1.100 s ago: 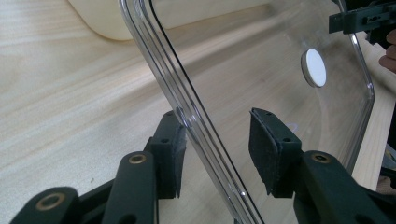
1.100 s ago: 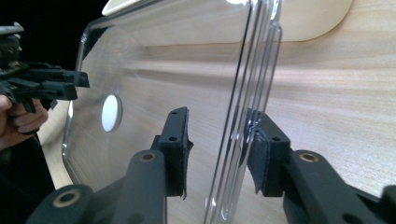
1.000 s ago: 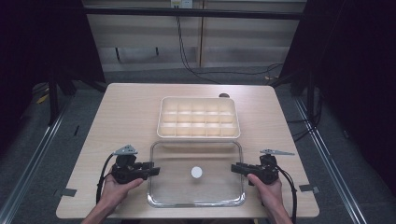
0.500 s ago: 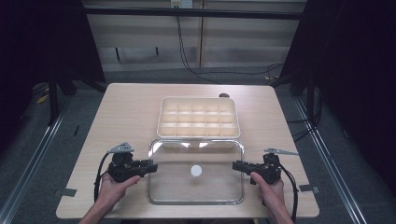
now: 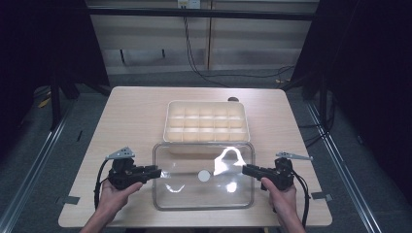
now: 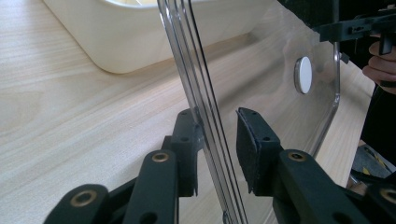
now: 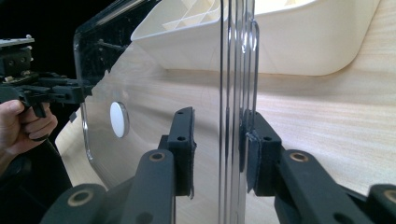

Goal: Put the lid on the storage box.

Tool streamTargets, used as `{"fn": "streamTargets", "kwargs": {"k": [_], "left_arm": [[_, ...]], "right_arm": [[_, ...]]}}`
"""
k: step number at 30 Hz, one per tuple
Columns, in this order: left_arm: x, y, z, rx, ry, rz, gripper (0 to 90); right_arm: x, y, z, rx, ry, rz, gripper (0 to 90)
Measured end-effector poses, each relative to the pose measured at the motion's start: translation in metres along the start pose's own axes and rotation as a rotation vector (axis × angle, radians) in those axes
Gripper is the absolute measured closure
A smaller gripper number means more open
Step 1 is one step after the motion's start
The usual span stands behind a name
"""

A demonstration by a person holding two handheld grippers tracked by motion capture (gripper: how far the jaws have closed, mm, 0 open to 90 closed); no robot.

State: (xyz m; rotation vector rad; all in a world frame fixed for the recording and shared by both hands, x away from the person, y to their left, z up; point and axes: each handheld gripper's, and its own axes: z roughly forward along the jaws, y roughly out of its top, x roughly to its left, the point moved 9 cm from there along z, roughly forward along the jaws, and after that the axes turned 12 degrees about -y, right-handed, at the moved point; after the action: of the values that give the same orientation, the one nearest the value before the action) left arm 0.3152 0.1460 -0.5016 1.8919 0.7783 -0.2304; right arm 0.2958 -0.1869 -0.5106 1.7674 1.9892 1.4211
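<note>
A clear plastic lid (image 5: pixel 194 196) with a white round sticker (image 5: pixel 204 175) lies level in front of the cream compartment tray (image 5: pixel 167 127). My left gripper (image 5: pixel 158 171) straddles its left edge and my right gripper (image 5: pixel 244 169) its right edge. Both pairs of jaws have just been closing with the rim between them. In the left gripper view the lid rim (image 6: pixel 205 116) touches the left pad (image 6: pixel 189 140), and a narrow gap shows at the right pad. In the right gripper view the rim (image 7: pixel 236 93) touches the right pad (image 7: pixel 257 144), with a gap at the left pad.
The tray stands just behind the lid, whose far edge overlaps the tray's front wall. The wooden table (image 5: pixel 131 121) has bare room to the left, right and back. Dark floor, rails and cables surround it.
Both pairs of jaws have narrowed around the lid's edges. The lid has shifted slightly away from me and its glare has moved to the right half. The hands have stayed in place.
</note>
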Motion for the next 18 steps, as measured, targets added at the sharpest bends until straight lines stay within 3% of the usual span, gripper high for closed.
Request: {"fn": "streamTargets", "kwargs": {"k": [18], "left_arm": [[0.0,0.009,-0.005,0.001,0.016,0.014,72.2]], "right_arm": [[0.011,0.016,-0.011,-0.055,0.003,-0.028,70.2]]}}
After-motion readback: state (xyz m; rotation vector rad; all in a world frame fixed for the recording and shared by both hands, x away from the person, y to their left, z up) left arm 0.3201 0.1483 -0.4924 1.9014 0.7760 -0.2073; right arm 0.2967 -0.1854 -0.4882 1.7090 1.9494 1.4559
